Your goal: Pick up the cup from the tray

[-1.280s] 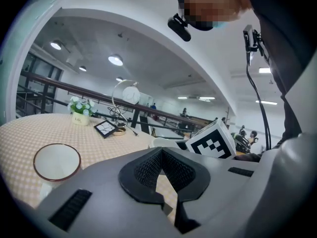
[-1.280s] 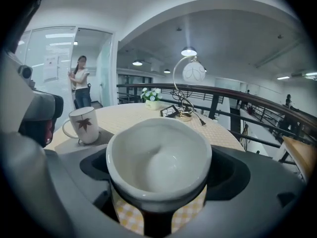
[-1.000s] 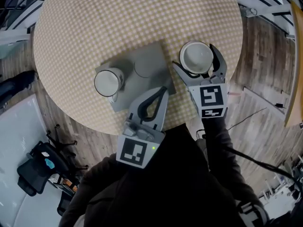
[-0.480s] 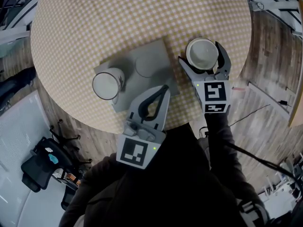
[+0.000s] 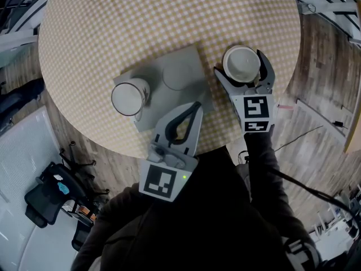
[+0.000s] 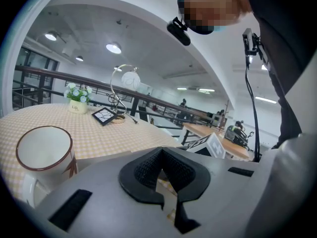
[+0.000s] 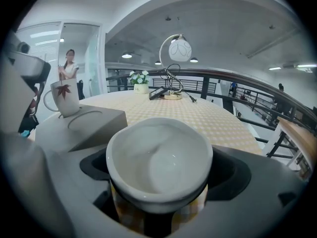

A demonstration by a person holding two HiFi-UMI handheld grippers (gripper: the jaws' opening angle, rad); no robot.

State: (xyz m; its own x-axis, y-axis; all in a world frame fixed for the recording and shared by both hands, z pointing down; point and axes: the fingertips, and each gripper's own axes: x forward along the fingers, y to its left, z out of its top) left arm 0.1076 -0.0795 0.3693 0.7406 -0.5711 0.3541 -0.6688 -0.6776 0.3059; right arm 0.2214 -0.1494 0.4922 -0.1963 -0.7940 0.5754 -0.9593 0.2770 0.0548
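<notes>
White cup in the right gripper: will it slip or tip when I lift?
Probably stiff and breakable: the cup looks like glazed ceramic. The glossy wall may slide in the right gripper, whose jaws clasp it below the rim. It's empty, so likely light.

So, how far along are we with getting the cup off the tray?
Done: the cup is off the tray, whose round slot is bare. In hand: the right gripper has its jaws around the cup, beside the tray. Left: nothing obvious; a second mug sits on the tray, left gripper shut, empty.
</notes>
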